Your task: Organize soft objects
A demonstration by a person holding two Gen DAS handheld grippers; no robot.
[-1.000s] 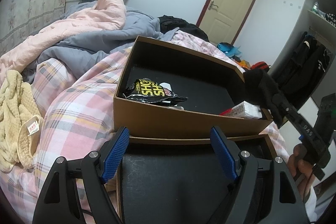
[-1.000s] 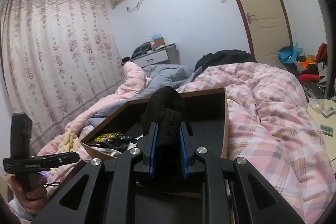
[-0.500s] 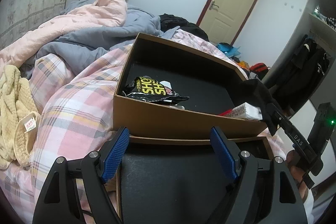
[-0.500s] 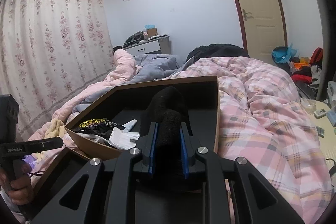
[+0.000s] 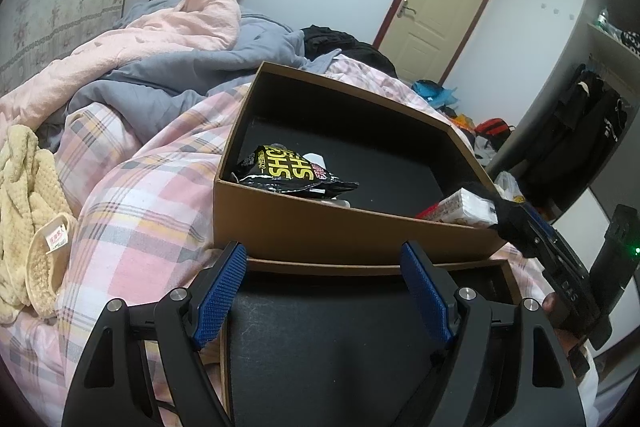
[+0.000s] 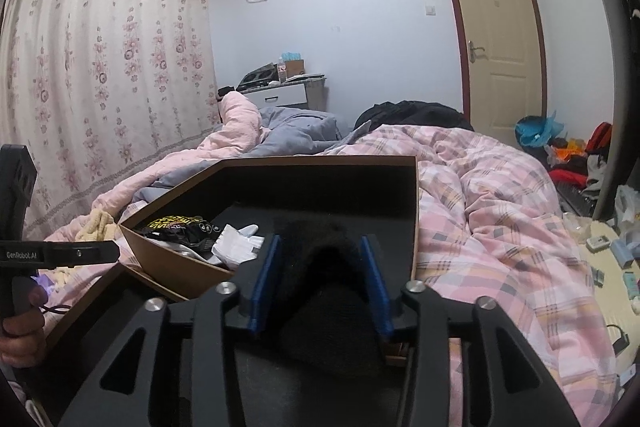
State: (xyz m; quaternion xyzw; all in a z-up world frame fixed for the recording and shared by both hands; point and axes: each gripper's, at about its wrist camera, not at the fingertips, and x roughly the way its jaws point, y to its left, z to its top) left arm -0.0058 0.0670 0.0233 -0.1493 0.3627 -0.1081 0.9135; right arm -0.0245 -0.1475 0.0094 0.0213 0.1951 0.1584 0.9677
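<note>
A brown cardboard box (image 5: 304, 223) with a black inside sits on the plaid bed. In it lie a black and yellow snack bag (image 5: 288, 171) and a white tissue pack (image 5: 468, 205). My right gripper (image 6: 320, 275) is open at the box's near right corner, with a black fuzzy soft item (image 6: 320, 259) loose between its spread fingers. It shows in the left wrist view (image 5: 520, 227) too. My left gripper (image 5: 324, 291) is open and empty, above the box's black lid (image 5: 340, 347).
A beige fluffy cloth and slipper (image 5: 36, 223) lie on the bed at left. Pink and grey quilts (image 5: 168, 39) are heaped behind the box. A door (image 6: 496, 43), a dresser (image 6: 280, 95) and floor clutter (image 6: 580, 155) are beyond.
My right gripper came down to the box's right corner with the black soft item and its jaws opened. The left gripper hardly moved.
</note>
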